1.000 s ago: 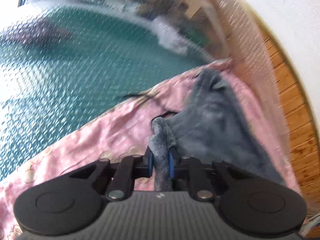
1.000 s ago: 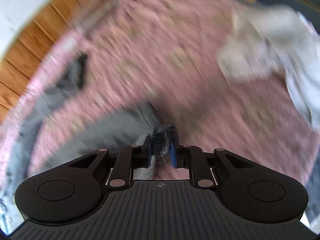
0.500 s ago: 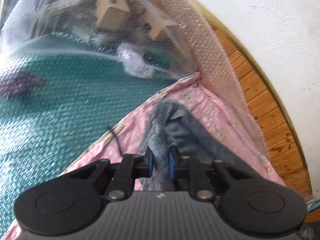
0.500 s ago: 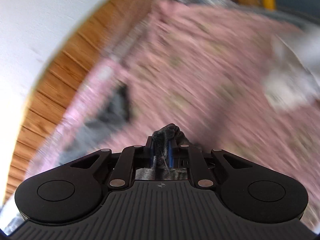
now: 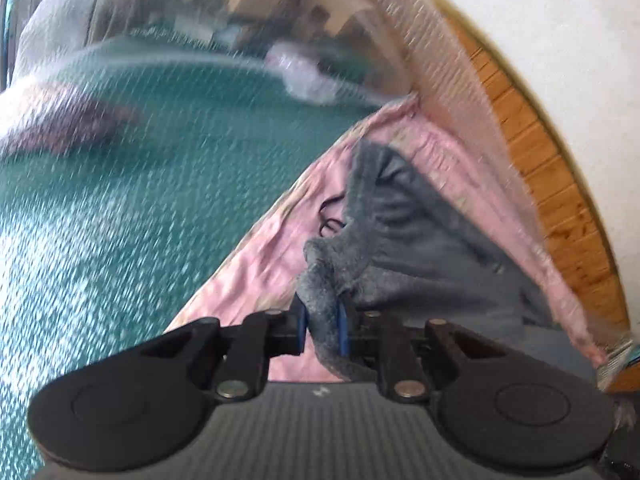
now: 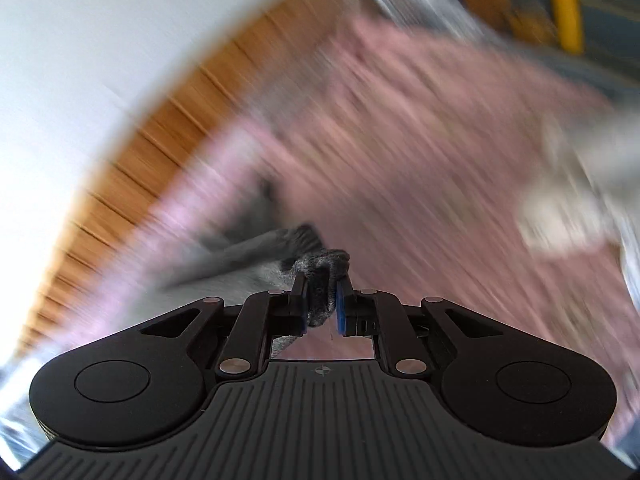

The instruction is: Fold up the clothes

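A grey fleece garment (image 5: 416,236) lies stretched over a pink patterned sheet (image 5: 264,256). My left gripper (image 5: 322,316) is shut on a bunched grey edge of it, and the cloth runs away to the right toward the wall. In the right wrist view my right gripper (image 6: 322,300) is shut on another bunched edge of the same grey garment (image 6: 248,248), which trails off to the left over the pink sheet (image 6: 420,152). That view is heavily blurred by motion.
Bubble wrap over a teal surface (image 5: 140,184) fills the left of the left wrist view. A wooden board (image 5: 560,184) and white wall (image 6: 80,60) border the sheet. A pale garment (image 6: 572,200) lies at the right, a yellow post (image 6: 566,12) beyond.
Both grippers have lifted and swung toward the wall while still gripping the grey garment. The cloth now hangs more drawn out between them. The right view shows more wall and wood than before.
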{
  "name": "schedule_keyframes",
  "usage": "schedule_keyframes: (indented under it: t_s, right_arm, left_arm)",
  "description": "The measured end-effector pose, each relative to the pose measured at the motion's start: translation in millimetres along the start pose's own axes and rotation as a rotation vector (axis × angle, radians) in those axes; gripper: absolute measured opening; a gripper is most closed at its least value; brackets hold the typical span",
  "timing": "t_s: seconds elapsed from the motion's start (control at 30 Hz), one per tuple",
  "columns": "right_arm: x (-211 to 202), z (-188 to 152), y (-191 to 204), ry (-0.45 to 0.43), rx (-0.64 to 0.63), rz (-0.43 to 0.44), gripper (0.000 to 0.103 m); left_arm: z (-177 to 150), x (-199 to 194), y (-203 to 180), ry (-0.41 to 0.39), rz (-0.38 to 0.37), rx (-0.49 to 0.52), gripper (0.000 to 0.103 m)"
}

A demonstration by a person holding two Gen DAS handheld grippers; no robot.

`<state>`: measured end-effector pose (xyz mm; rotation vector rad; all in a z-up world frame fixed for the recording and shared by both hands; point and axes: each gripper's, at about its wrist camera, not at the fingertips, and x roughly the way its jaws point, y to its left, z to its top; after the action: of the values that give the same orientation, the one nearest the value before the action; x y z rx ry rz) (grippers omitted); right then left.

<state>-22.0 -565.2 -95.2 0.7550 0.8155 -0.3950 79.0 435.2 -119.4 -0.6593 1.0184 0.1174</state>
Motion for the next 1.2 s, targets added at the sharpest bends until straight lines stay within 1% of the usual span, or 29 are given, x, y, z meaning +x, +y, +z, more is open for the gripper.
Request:
schedule_keyframes:
  t_s: [0.03,0.07,0.1,0.17,0.23,0.27,0.3,0.33,0.37,0.4,0.43,0.47,0.5,0.53,0.6,0.63,0.67,0.7,0.77,0.8,0.9,0.93,1.0,1.07,1.1,1.13,1.17,1.2]
  right_arm:
    - [22,-14,-20,0.057,0.032,-0.045,0.011]
    - [39,-28,-36,0.096,0.055,-0.091,0.011]
    - [55,-41,-52,0.135,0.078,-0.136,0.011]
    - [62,-58,-73,0.14,0.107,-0.147,0.011]
    - [56,-61,-76,0.132,0.099,-0.142,0.011]
    - [54,-62,-76,0.137,0.082,-0.15,0.011]
    - [54,-62,-74,0.15,0.054,-0.162,0.012]
    - [55,-57,-70,0.16,0.029,-0.173,0.013]
    - [56,-53,-67,0.173,0.014,-0.184,0.014]
    - [57,-49,-64,0.186,0.0,-0.195,0.018]
    - [54,-44,-63,0.178,-0.013,-0.223,0.028]
    - [50,-38,-61,0.169,-0.027,-0.252,0.037]
    - [47,-33,-59,0.159,-0.04,-0.281,0.053]
    - [40,-27,-56,0.124,-0.051,-0.325,0.056]
    - [28,-13,-48,0.054,-0.084,-0.417,0.055]
    - [25,-3,-40,0.024,-0.096,-0.418,0.055]
    - [21,7,-32,-0.006,-0.107,-0.418,0.055]
    - [21,18,-19,-0.035,-0.133,-0.398,0.055]
    - [35,40,15,-0.046,-0.209,-0.314,0.055]
    - [42,51,33,-0.051,-0.247,-0.271,0.057]
    - [98,78,89,0.011,-0.347,-0.111,0.065]
    - [121,83,103,0.034,-0.375,-0.083,0.066]
    - [167,94,132,0.082,-0.432,-0.026,0.066]
    - [205,95,141,0.128,-0.445,-0.023,0.066]
    - [223,96,145,0.151,-0.451,-0.022,0.064]
    - [242,96,149,0.175,-0.457,-0.021,0.059]
    - [252,94,149,0.189,-0.458,-0.02,0.056]
    - [261,92,149,0.203,-0.459,-0.019,0.05]
  left_arm:
    - [-13,13,10,0.031,0.031,-0.01,0.015]
    - [-26,26,20,0.061,0.061,-0.021,0.015]
    - [-35,29,25,0.056,0.071,-0.025,0.015]
    - [-51,37,35,0.046,0.089,-0.032,0.015]
    - [-56,32,35,0.019,0.086,-0.03,0.016]
    - [-57,32,35,0.022,0.092,-0.021,0.017]
    - [-57,31,35,0.026,0.098,-0.012,0.021]
    - [-56,30,35,0.031,0.108,-0.012,0.029]
    - [-56,28,36,0.035,0.119,-0.012,0.032]
    - [-54,25,37,0.038,0.124,-0.026,0.041]
    - [-53,21,38,0.041,0.13,-0.04,0.047]
    - [-53,14,40,0.038,0.138,-0.045,0.049]
    - [-53,8,42,0.036,0.147,-0.05,0.051]
    - [-53,0,43,0.035,0.154,-0.053,0.053]
    - [-49,-16,45,0.03,0.17,-0.055,0.057]
    - [-47,-24,46,0.026,0.18,-0.055,0.057]
    - [-44,-33,47,0.022,0.19,-0.054,0.057]
    - [-38,-42,44,0.003,0.209,-0.048,0.057]
    - [-23,-51,34,-0.039,0.232,-0.032,0.057]
    - [-14,-53,25,-0.067,0.235,-0.032,0.059]
    - [11,-38,-15,-0.102,0.201,-0.016,0.064]
    - [20,-33,-28,-0.114,0.19,-0.011,0.065]
    - [34,-16,-60,-0.106,0.172,0.003,0.065]
    - [42,-1,-91,-0.099,0.148,0.025,0.065]
    - [45,5,-107,-0.097,0.134,0.041,0.065]
    - [43,10,-121,-0.095,0.124,0.061,0.065]
    - [41,15,-135,-0.094,0.113,0.081,0.065]
    - [38,19,-145,-0.092,0.105,0.096,0.065]
